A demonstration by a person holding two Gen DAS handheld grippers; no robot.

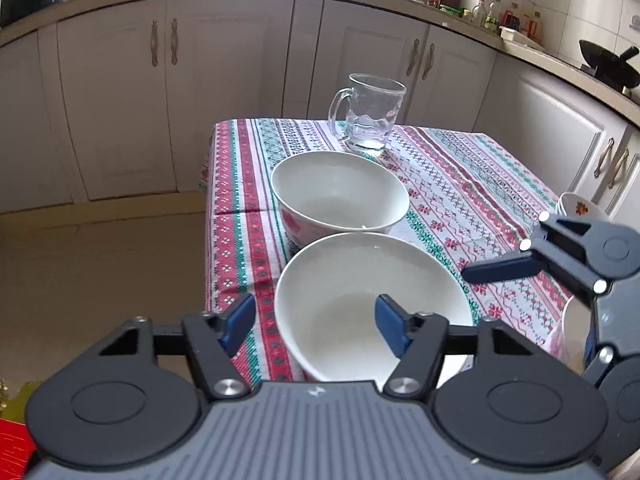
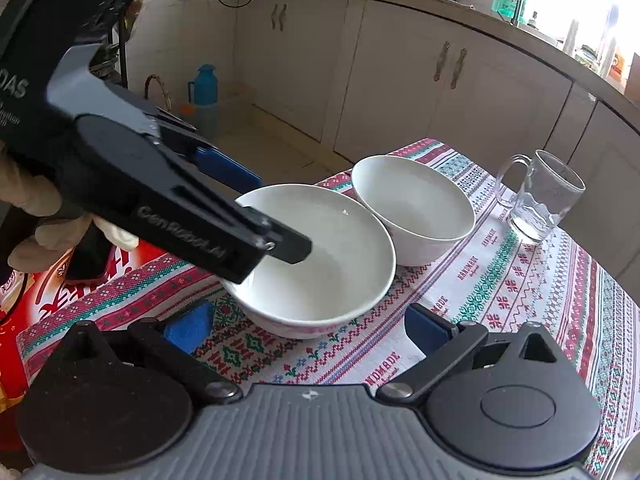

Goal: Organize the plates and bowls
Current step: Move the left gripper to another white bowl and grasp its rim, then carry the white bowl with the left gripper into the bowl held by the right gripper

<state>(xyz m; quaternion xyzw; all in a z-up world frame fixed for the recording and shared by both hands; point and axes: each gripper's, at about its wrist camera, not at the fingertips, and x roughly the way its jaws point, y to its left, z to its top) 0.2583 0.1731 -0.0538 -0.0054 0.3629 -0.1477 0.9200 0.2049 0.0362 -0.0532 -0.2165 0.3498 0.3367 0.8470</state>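
Two white bowls stand side by side on the patterned tablecloth. The near bowl (image 1: 372, 304) (image 2: 320, 264) sits by the table's left edge. The far bowl (image 1: 340, 192) (image 2: 416, 208) is just behind it. My left gripper (image 1: 316, 320) is open, its jaws straddling the near bowl's left rim: one blue finger (image 1: 390, 328) inside the bowl, the other outside. In the right wrist view the left gripper (image 2: 256, 208) reaches over that rim. My right gripper (image 2: 304, 328) is open and empty, low over the cloth in front of the near bowl.
A glass mug (image 1: 368, 112) (image 2: 540, 200) stands behind the far bowl. A small flowered bowl (image 1: 580, 206) sits at the table's right edge. Kitchen cabinets ring the table. A red box (image 2: 36, 292) lies beside the table.
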